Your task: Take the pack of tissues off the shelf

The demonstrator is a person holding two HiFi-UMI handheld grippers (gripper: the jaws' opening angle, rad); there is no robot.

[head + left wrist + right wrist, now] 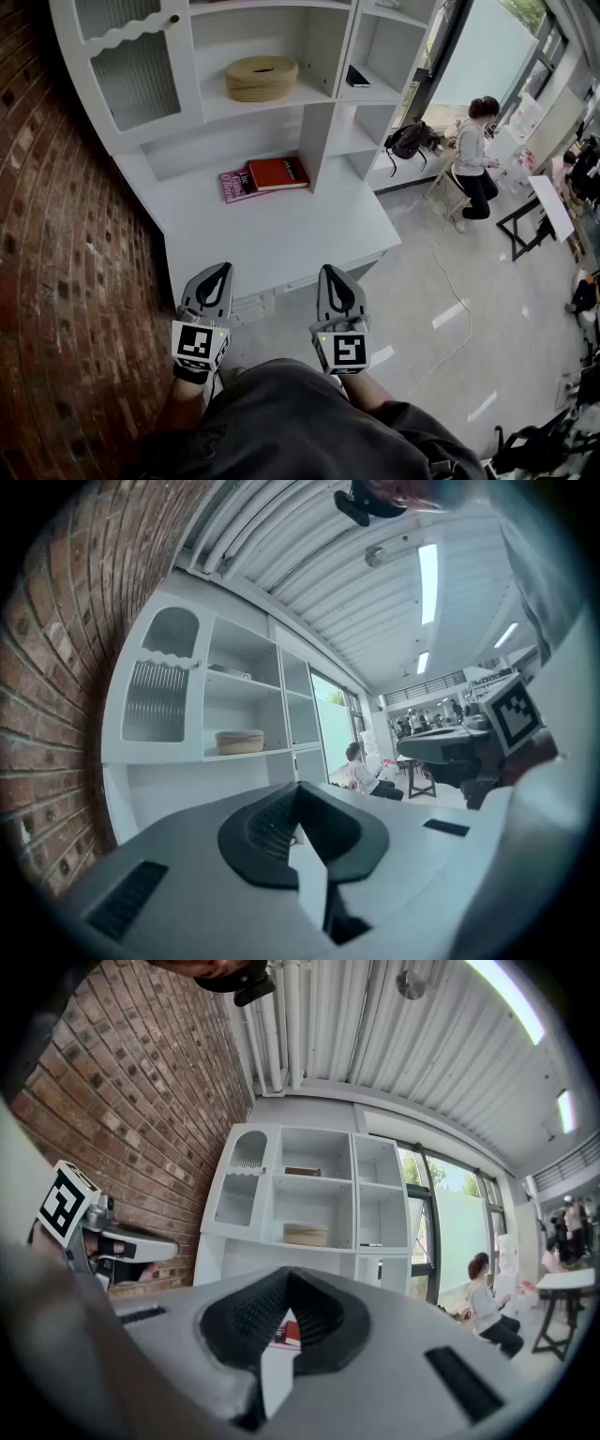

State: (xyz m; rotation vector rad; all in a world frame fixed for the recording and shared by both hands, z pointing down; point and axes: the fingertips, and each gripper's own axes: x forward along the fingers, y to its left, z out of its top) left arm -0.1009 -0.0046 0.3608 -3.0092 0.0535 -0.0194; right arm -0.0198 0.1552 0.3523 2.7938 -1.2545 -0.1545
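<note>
surface: white shelf unit (281, 234) | shelf: round tan pack of tissues (262, 78) | counter: red book (277, 172) touching pink book (234, 185)

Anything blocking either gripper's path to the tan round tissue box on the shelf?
Nothing visible. The tissue box sits alone on an open-fronted shelf; the red book lies lower, on the counter. The left gripper and right gripper, shut and empty, are short of the cabinet.

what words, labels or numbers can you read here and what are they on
No text in these pictures reads clearly.
red book: pale print on the cover, too small to read.
pink book: print too blurred to read.
left gripper and right gripper: black-and-white square markers, patterns only, no words.
</note>
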